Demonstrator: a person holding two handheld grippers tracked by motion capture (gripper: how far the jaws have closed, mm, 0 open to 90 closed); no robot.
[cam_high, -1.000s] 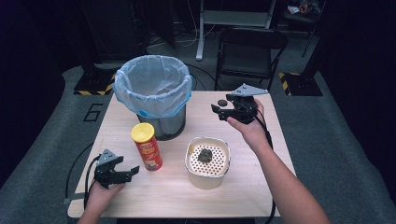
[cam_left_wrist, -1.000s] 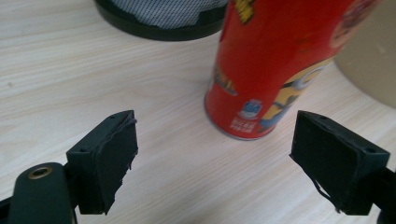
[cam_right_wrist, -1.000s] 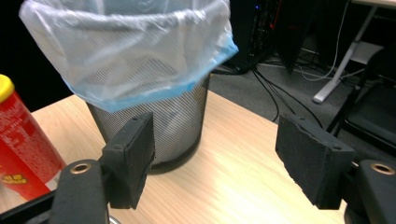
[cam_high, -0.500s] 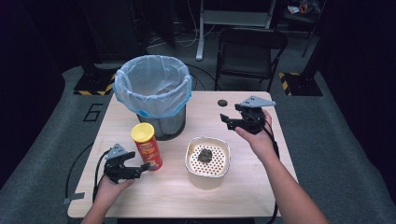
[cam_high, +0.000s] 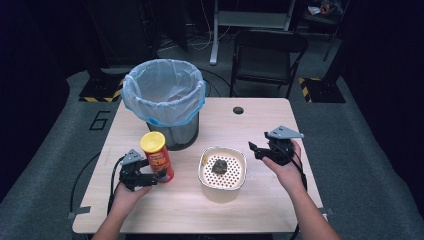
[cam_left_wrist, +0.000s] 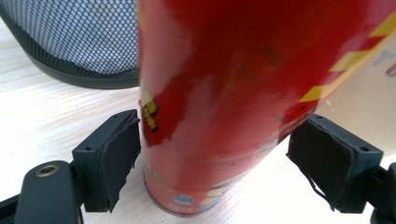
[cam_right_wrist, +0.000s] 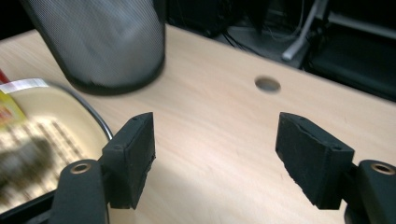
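Lined mesh bin (cam_high: 165, 102), cream perforated container (cam_high: 222, 172), folding chair (cam_high: 265, 55)

- The red can (cam_high: 157, 157) is standing upright between the jaws of the left gripper (cam_high: 150, 177), which have just been closing; the left gripper view is showing one pad at the can's wall and a slim gap at the other.
- The mesh bin (cam_high: 164, 102) is rising just behind the can, blocking any pass toward the far side there.
- The cream perforated container (cam_high: 222, 172) is sitting mid-table, lying between the two hands.
- The right gripper (cam_high: 257, 150) is hovering with jaws apart beside that container, bare tabletop (cam_right_wrist: 224, 121) lying between its pads (cam_right_wrist: 135, 156) up to the cable hole (cam_right_wrist: 267, 84).
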